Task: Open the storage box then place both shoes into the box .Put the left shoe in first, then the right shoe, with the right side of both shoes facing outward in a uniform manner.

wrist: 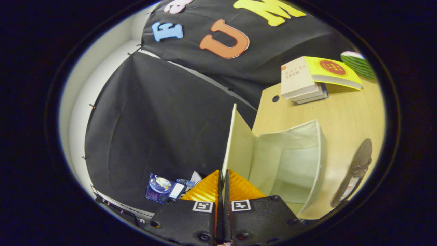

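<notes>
A cream fabric storage box [319, 153] sits on the wooden table [341, 112] with its inside empty and in plain sight. Its lid [239, 143] stands swung up, thin edge toward me. My gripper [223, 177] is shut on the lid's near edge, and both fingers [205, 191] press on it from either side. Beyond the box's far wall a dark shoe [356, 171] lies on the table, seen from its sole side.
A stack of books [304, 85] with a yellow one [331, 70] on top lies at the table's back, a green striped thing [358, 63] past it. A round hole [275, 98] marks the table corner. Small blue packets [164, 188] lie by the black cloth wall.
</notes>
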A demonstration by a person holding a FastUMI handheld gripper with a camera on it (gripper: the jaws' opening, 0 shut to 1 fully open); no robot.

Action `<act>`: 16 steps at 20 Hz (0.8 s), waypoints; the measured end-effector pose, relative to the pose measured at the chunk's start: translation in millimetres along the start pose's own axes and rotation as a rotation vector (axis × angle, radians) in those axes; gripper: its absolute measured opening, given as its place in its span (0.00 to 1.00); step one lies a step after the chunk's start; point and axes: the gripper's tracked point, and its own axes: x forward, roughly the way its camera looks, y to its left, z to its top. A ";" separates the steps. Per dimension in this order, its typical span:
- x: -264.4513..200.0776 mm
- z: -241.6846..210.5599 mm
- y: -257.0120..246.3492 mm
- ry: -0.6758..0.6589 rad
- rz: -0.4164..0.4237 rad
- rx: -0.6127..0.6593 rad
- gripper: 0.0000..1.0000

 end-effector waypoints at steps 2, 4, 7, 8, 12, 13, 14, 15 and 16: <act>22.5 -0.7 19.4 0.010 -0.019 -0.066 0.08; 49.6 -5.9 33.5 0.033 -0.047 -0.128 0.19; 75.1 -16.7 41.8 0.085 -0.055 -0.186 0.56; 76.7 -15.7 37.8 0.070 -0.072 -0.218 0.71; 58.0 15.9 11.4 -0.058 -0.189 -0.330 1.00; 47.8 23.9 7.8 -0.089 -0.208 -0.337 1.00; 37.1 30.9 5.6 -0.121 -0.223 -0.345 1.00; 26.8 37.0 3.1 -0.148 -0.237 -0.363 1.00; 15.1 41.1 -0.2 -0.173 -0.255 -0.387 1.00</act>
